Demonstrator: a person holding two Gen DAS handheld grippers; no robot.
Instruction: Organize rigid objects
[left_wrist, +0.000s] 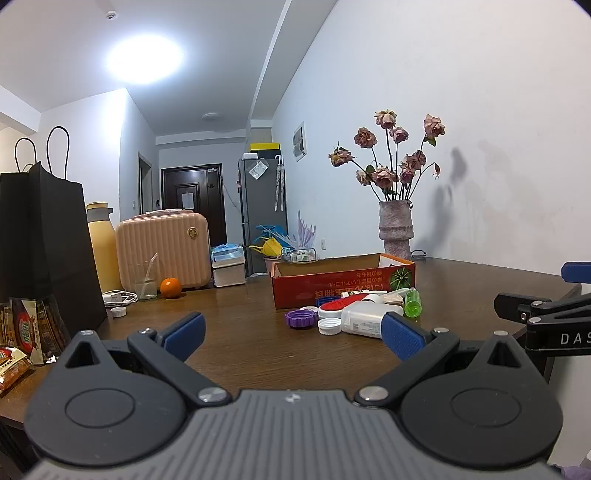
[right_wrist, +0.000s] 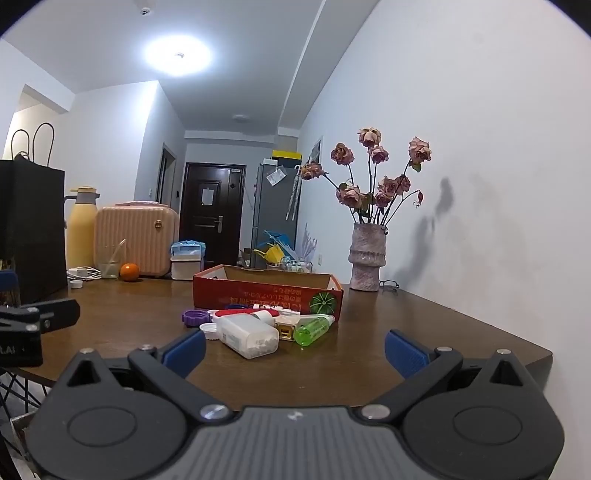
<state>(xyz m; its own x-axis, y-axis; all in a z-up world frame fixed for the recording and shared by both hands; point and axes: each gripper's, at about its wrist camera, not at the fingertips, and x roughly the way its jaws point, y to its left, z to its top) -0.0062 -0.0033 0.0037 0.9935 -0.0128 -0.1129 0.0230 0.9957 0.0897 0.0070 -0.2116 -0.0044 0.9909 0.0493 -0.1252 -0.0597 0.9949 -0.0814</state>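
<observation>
A heap of small rigid things lies in front of a red cardboard box (left_wrist: 343, 286) (right_wrist: 266, 293) on the brown table. In it are a white plastic bottle (left_wrist: 364, 323) (right_wrist: 249, 336), a green bottle (left_wrist: 412, 302) (right_wrist: 314, 329), a purple lid (left_wrist: 301, 318) (right_wrist: 195, 317), a white cap (left_wrist: 330, 326) (right_wrist: 209, 331) and a red-topped brush (left_wrist: 338, 305). My left gripper (left_wrist: 293, 334) is open and empty, short of the heap. My right gripper (right_wrist: 295, 350) is open and empty too, just before the heap. In the left wrist view the right gripper's black body shows at the right edge.
A vase of dried roses (left_wrist: 395, 232) (right_wrist: 367, 258) stands by the wall behind the box. At the far left are a black paper bag (left_wrist: 44, 251), a yellow flask (left_wrist: 103, 247), a pink case (left_wrist: 162, 251), a glass, an orange (left_wrist: 170, 287) and snack packets (left_wrist: 22, 336).
</observation>
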